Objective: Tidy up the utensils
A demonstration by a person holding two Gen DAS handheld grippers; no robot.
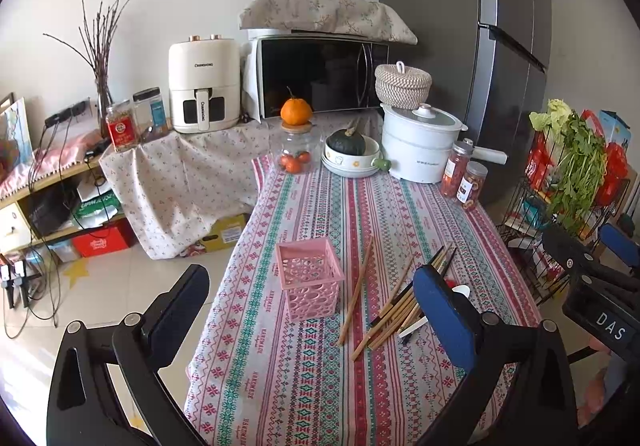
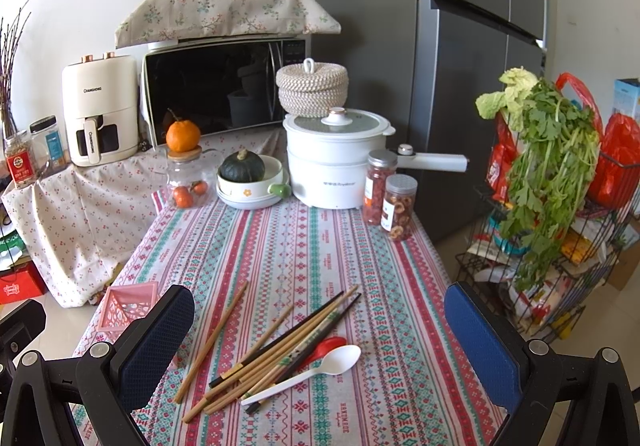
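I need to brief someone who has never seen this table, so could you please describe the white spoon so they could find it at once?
On the striped tablecloth, look at the near end, where a heap of chopsticks lies loose. The white spoon rests along the near-right edge of that heap, its bowl beside a red spoon. It is the only white plastic piece there.

Both grippers have black plastic frames with round silver screws. The left gripper (image 1: 310,312) and right gripper (image 2: 320,342) carry blue textured pads. A white "DAS" label marks one.
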